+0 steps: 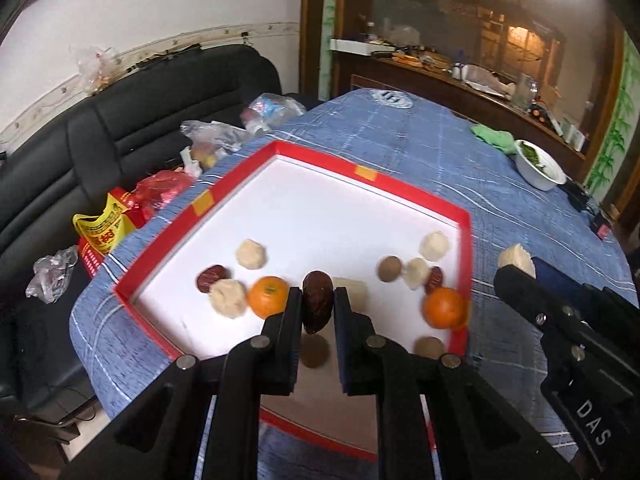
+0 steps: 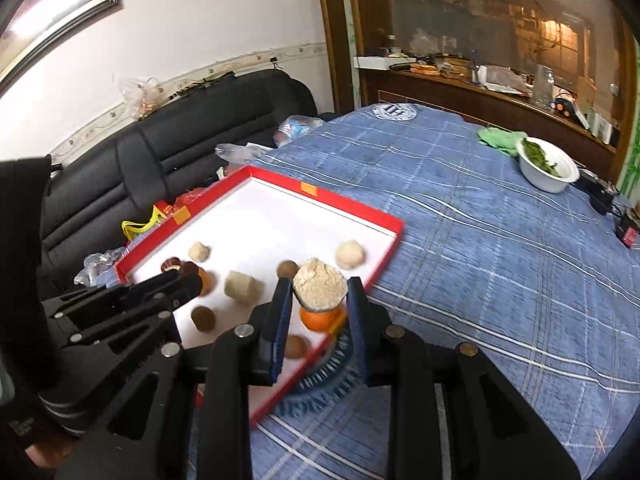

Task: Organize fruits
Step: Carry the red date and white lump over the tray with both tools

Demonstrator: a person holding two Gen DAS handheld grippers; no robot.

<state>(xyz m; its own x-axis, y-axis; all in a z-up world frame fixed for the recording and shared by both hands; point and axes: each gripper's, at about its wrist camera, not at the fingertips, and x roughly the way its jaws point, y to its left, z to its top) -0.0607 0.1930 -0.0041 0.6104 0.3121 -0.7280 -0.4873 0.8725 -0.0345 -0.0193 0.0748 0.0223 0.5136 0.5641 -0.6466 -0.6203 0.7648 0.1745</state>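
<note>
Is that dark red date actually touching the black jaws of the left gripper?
Touching. In the left wrist view the dark date sits clamped between the jaws of the left gripper, both pressed against its sides with no gap, above the red tray.

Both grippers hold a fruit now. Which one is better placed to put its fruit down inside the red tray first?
Left, probably. The left gripper holds the dark date over the red tray floor, while the right gripper holds its pale fruit near the tray's edge.

We've got a dark date and a pale crumbly lump held up over our red-rimmed tray of oranges, dates and lumps.
</note>
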